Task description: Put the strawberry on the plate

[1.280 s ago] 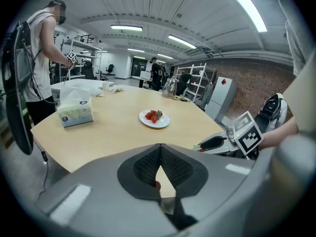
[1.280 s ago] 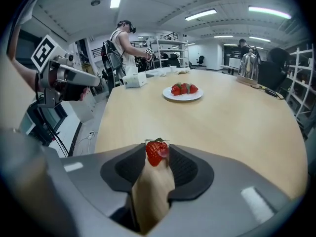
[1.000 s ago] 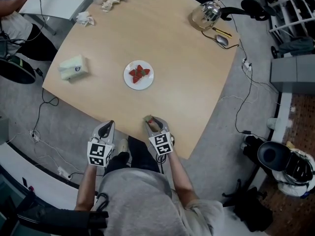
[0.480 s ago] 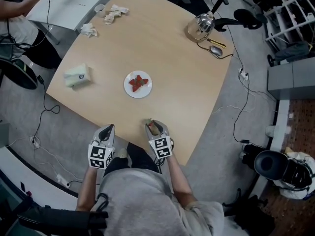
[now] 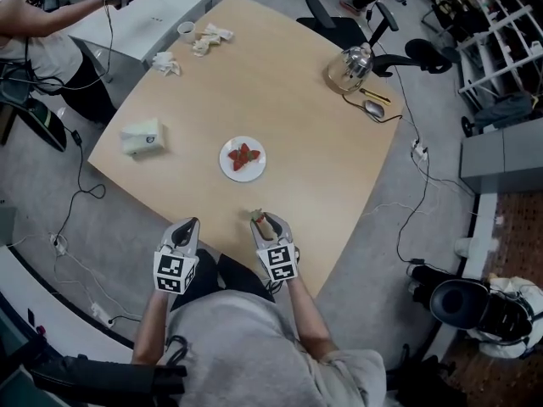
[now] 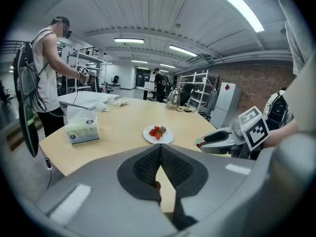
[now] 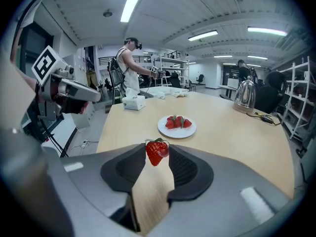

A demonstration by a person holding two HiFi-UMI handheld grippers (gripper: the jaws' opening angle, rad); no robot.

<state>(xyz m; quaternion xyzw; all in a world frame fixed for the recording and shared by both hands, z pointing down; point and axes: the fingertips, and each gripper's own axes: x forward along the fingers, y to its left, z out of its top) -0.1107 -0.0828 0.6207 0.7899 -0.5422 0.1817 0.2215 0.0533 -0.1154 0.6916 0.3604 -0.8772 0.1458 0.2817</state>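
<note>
A white plate (image 5: 243, 158) with a few red strawberries on it sits mid-table; its rim also shows in the left gripper view (image 6: 148, 135) and in the right gripper view (image 7: 190, 131). My right gripper (image 5: 265, 221) hovers over the near table edge, shut on a strawberry (image 7: 156, 153) pinched between its pads, well short of the plate. That berry shows at its tips too (image 6: 199, 143). To its left my left gripper (image 5: 187, 226) hangs just off the table edge, its jaws (image 6: 160, 151) closed together with nothing in them.
A tissue box (image 5: 142, 136) lies at the table's left edge. A glass kettle (image 5: 349, 68) and a spoon sit at the far right, crumpled tissues and a cup (image 5: 185, 30) at the far left. A person (image 6: 49, 78) stands by a white side table. Cables trail on the floor.
Both grippers have lifted slightly near the table's front edge, the right one more. The strawberry stays between the right jaws. The head view has shifted a little.
</note>
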